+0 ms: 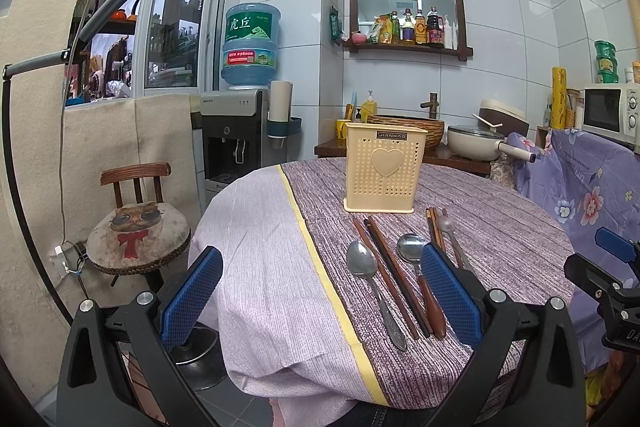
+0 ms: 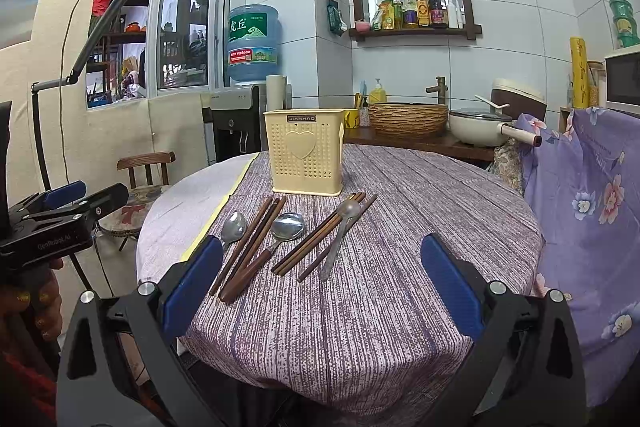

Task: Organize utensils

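Cream perforated plastic forms the utensil holder [image 1: 385,169], a light, upright box with a heart emblem, standing mid-surface. It may tip or slide if a utensil strikes its rim. Just in front of it, on the striped woven tablecloth [image 2: 360,307], lie the smooth steel spoon [image 1: 366,275], a wooden-handled spoon [image 1: 420,267], dark wooden chopsticks [image 1: 394,275] and a second chopstick group [image 2: 320,239] with a spoon across it. Thin, round, slippery shafts lie touching; a pinch may roll them, take several at once, or snag cloth. Left gripper [image 1: 320,291] and right gripper [image 2: 322,287] hover at the near edge, jaws spread wide, holding nothing.
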A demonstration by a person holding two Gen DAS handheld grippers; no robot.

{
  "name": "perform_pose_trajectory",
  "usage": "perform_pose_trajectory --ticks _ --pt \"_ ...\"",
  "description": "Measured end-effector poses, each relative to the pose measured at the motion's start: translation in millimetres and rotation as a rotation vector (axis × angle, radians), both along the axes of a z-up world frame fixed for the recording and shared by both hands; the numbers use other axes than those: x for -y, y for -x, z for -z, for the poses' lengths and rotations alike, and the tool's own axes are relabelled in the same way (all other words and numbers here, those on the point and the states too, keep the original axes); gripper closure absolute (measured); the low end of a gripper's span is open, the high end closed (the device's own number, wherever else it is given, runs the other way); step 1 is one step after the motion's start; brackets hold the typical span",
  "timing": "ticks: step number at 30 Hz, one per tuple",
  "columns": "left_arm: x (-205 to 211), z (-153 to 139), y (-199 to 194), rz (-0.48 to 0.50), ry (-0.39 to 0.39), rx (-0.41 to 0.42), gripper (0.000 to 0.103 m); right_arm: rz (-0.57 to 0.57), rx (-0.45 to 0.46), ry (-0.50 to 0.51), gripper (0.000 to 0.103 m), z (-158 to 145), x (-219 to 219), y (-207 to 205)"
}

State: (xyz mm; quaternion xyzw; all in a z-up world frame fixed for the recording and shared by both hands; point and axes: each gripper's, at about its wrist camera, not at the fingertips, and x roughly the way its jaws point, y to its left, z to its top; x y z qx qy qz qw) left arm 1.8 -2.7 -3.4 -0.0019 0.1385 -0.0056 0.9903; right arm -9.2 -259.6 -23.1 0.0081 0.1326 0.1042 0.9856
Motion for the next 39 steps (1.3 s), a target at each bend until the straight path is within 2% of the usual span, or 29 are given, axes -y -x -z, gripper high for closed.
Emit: perform_pose_trajectory --ticks 5,9,15,18,20,22,24,28,33,39 --pt "0.0 0.4 -0.5 -0.002 -0.004 -0.006 0.005 -0.002 -0.006 0.004 0.005 -0.2 -0.3 -1.3" --pt "3.7 6.6 -5.3 -0.001 0.009 -0.042 0.005 0.008 -0.030 0.017 0.005 1.1 -2.2 -7.8" --pt "3.8 13.2 -33.9 0.005 0.002 -0.152 0.005 0.018 -0.117 0.045 0.005 4.4 7.5 -39.5" --pt "10.2 13.8 -53.0 0.008 -0.038 -0.203 0.005 0.016 -0.175 0.045 0.005 3.7 13.2 -64.9" --pt "12.3 14.9 -68.5 0.003 -0.063 -0.264 0.005 0.026 -0.219 0.055 0.008 2.7 15.5 -85.5" --pt "10.3 16.8 -85.4 0.002 -0.065 -0.332 0.005 0.027 -0.266 0.053 0.019 1.7 18.2 -106.0" --pt "7.6 18.0 -99.3 0.002 -0.051 -0.374 0.007 0.035 -0.303 0.035 0.025 1.0 22.3 -126.3" --pt "6.8 17.5 -117.9 0.015 -0.036 -0.403 0.011 0.008 -0.382 0.019 0.033 2.3 18.5 -166.8" --pt "11.9 22.4 -135.1 0.034 -0.030 -0.437 0.014 -0.049 -0.480 0.083 0.037 15.2 -5.1 -212.2" --pt "10.2 29.2 -142.8 0.035 -0.023 -0.475 0.015 -0.009 -0.556 0.115 0.044 29.9 -16.1 -256.6"
